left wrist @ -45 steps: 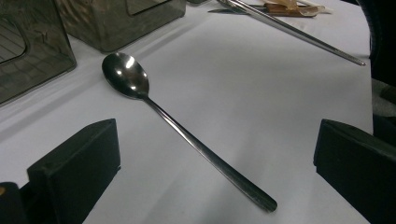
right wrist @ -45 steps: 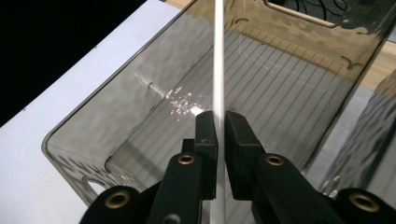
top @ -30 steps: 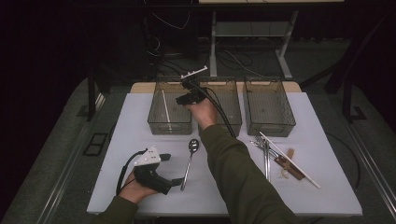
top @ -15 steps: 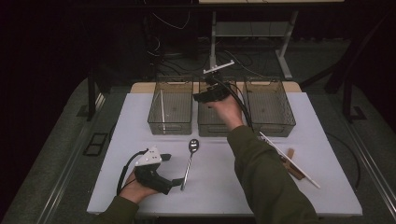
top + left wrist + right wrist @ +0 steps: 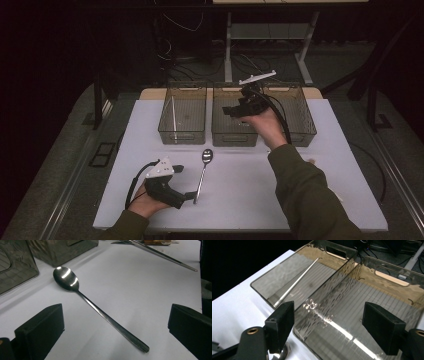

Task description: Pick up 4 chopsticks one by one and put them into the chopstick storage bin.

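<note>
My left gripper (image 5: 192, 195) rests near the front-left corner of the tabletop (image 5: 240, 205), jaws spread wide and empty, with the tip of the spoon (image 5: 95, 307) handle lying between them on the white surface. My right gripper (image 5: 231, 111) hangs over the middle bin (image 5: 234, 136) at the back edge, jaws also apart and holding nothing. The left bin (image 5: 287, 277) carries one thin rod (image 5: 295, 282), a chopstick I think, though the wavy plastic blurs it. The risk I see is on the left: closing on the very end of that slim, polished handle could let it pivot or squirt out. The right gripper, moved carelessly, could clip a bin wall and shove the row.
</note>
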`<state>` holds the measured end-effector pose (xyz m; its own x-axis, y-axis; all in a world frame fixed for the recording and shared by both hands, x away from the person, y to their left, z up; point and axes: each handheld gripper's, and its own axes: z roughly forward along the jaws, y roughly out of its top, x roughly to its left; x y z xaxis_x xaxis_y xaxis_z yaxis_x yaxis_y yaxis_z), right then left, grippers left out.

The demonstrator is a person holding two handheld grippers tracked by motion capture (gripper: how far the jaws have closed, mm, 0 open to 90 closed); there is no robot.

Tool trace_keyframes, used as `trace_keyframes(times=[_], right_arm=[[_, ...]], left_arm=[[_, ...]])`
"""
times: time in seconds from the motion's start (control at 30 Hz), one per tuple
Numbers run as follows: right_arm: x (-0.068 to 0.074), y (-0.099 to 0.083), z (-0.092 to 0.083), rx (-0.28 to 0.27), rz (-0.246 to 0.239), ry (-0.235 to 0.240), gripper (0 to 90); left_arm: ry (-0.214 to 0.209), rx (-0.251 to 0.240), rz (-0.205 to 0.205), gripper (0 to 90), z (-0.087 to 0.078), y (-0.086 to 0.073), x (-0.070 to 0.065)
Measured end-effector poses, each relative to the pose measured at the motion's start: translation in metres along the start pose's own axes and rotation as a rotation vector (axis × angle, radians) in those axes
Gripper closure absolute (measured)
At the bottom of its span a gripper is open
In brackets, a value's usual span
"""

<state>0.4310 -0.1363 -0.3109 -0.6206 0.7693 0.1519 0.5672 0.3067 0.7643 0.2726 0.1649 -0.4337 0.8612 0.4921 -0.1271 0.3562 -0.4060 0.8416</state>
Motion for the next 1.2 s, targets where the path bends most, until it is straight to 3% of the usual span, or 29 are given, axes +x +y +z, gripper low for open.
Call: trace_keyframes(times=[0.63,1.2], right_arm=[[-0.021,-0.039,-0.044,-0.037,-0.036,0.045,24.5],[-0.051,-0.101,-0.079,-0.075,-0.072,0.102,21.7]], left_arm=[[0.003,0.008,0.003,0.0,0.0,-0.001,0.0],[0.009,-0.001,0.009,0.0,0.0,-0.001,0.0]])
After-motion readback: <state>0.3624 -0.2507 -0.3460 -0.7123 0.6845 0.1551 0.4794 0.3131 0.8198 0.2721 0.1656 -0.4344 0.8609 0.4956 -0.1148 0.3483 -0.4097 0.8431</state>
